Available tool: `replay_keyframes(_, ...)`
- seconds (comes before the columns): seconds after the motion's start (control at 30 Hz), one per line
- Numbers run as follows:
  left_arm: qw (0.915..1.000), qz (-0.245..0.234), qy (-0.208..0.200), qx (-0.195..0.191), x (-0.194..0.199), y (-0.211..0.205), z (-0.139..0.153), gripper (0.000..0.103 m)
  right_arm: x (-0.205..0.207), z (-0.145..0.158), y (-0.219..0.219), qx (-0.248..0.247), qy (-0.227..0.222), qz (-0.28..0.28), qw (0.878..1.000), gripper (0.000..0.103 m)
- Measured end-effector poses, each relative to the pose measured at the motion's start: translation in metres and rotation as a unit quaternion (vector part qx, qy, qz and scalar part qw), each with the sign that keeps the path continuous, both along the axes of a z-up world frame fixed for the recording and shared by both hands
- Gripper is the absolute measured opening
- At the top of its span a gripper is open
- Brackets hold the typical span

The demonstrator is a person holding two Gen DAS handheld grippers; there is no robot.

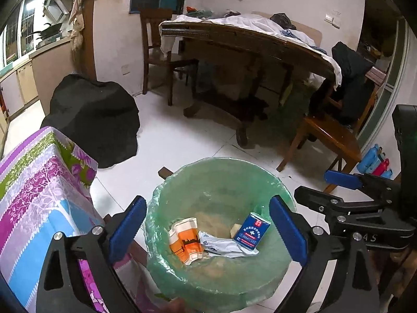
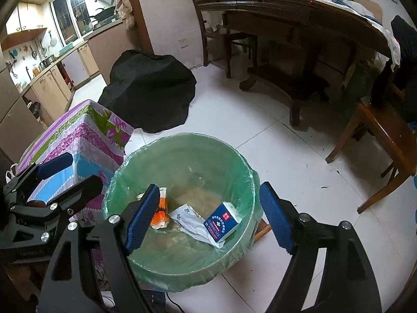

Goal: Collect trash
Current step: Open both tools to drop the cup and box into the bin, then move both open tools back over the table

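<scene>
Standing on white floor tiles point(image 2: 299, 161), the green-lined bin point(image 1: 219, 182) is being flanked by the spread, empty left gripper point(image 1: 208, 232) and right gripper point(image 2: 208, 216); trash point(image 1: 251, 230) is lying inside, near a wooden table point(image 1: 234, 41)

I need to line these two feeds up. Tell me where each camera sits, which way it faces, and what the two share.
Left wrist: rides the left gripper, tilted down into the green-lined bin; its own open blue-padded fingers frame the view, with the right gripper at right.
Right wrist: rides the right gripper, also tilted down over the bin; its open fingers show, with the left gripper at left.
Shared: the bin, the blue box, the orange wrapper, the dining table.
</scene>
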State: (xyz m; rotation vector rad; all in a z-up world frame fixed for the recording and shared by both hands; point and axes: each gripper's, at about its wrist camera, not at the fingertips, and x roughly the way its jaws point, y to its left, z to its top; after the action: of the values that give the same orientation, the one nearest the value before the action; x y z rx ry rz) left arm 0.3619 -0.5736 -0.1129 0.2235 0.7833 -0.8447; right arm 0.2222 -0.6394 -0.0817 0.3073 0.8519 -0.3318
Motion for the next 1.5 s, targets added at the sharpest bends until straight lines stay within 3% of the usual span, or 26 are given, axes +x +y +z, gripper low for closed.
replay_keyframes(0.27,1.0,0.003,-0.007,0.001,-0.004,0.005,0.004,0.096,-0.008,0.008,0.004,-0.013,-0.006,-0.004,1.0,0.076)
replay_keyframes(0.43,0.9994,0.01,-0.032,-0.004,-0.011,0.021,0.016,0.098,-0.025,0.021,0.01,-0.01,-0.035,-0.008,0.999,0.087)
replay_keyframes(0.53,0.9971,0.021,-0.066,-0.03,-0.019,0.042,0.028,0.098,-0.042,0.034,0.02,-0.017,-0.059,-0.018,0.998,0.097)
replay_keyframes(0.6,0.9952,0.027,-0.087,-0.037,-0.024,0.056,0.035,0.098,-0.052,0.044,0.03,-0.034,-0.068,-0.021,0.997,0.097)
replay_keyframes(0.7,0.9934,0.061,-0.097,-0.006,-0.026,0.081,0.043,0.098,-0.067,0.056,0.05,-0.062,-0.075,-0.031,0.995,0.097)
replay_keyframes(0.77,0.9926,0.072,-0.097,-0.006,-0.026,0.1,0.047,0.098,-0.085,0.068,0.066,-0.072,-0.11,-0.024,0.991,0.097)
replay_keyframes(0.87,0.9903,0.098,-0.097,-0.017,-0.026,0.139,0.055,0.098,-0.111,0.085,0.09,-0.1,-0.179,-0.017,0.979,0.097)
replay_keyframes(0.97,0.9866,0.121,-0.106,-0.026,-0.03,0.179,0.061,0.098,-0.136,0.095,0.122,-0.137,-0.265,0.01,0.955,0.098)
replay_keyframes(1.0,0.9859,0.125,-0.108,-0.026,-0.033,0.193,0.061,0.098,-0.136,0.093,0.127,-0.134,-0.271,0.015,0.953,0.098)
replay_keyframes(1.13,0.9831,0.146,-0.11,-0.002,-0.037,0.248,0.048,0.098,-0.113,0.077,0.148,-0.101,-0.218,0.056,0.969,0.098)
replay_keyframes(1.3,0.9725,0.211,-0.099,0.007,-0.03,0.344,0.039,0.098,-0.097,0.08,0.206,-0.149,-0.243,0.127,0.95,0.098)
replay_keyframes(1.5,0.9507,0.29,-0.108,0.009,-0.029,0.465,0.04,0.098,-0.057,0.06,0.253,-0.092,-0.219,0.205,0.95,0.098)
